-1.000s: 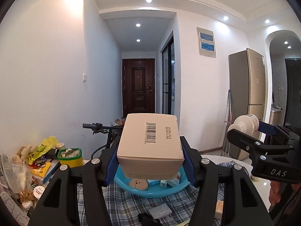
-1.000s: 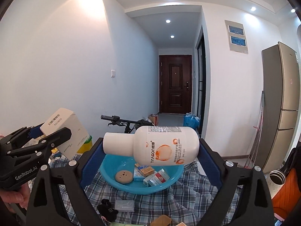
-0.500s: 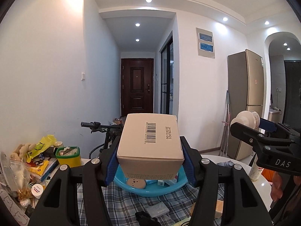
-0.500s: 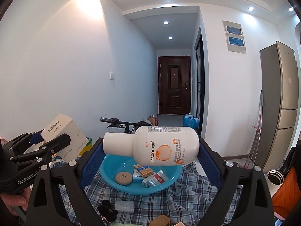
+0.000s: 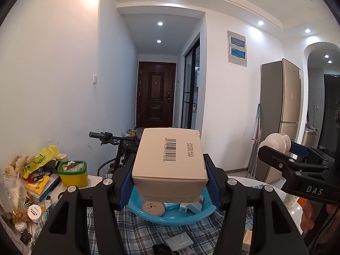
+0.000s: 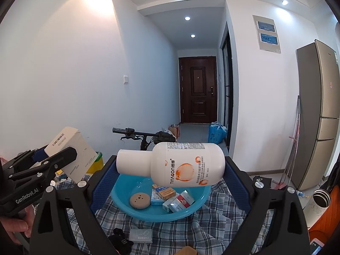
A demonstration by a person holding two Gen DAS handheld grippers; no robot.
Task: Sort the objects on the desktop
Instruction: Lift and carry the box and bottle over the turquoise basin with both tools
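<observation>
Left gripper [image 5: 169, 182] clamped on a cardboard box [image 5: 170, 159], held above the blue basin [image 5: 170, 217]. Right gripper [image 6: 170, 170] clamped on a white bottle [image 6: 176, 163], lying sideways over the same basin on the checked-cloth counter [image 6: 212, 225].

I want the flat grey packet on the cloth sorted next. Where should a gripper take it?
The grey packet lies flat on the checked cloth, in front of the blue basin. Come from above and pinch its two long edges; it looks too thin for a side approach. Both grippers are full now, so one would probably unload first.
</observation>
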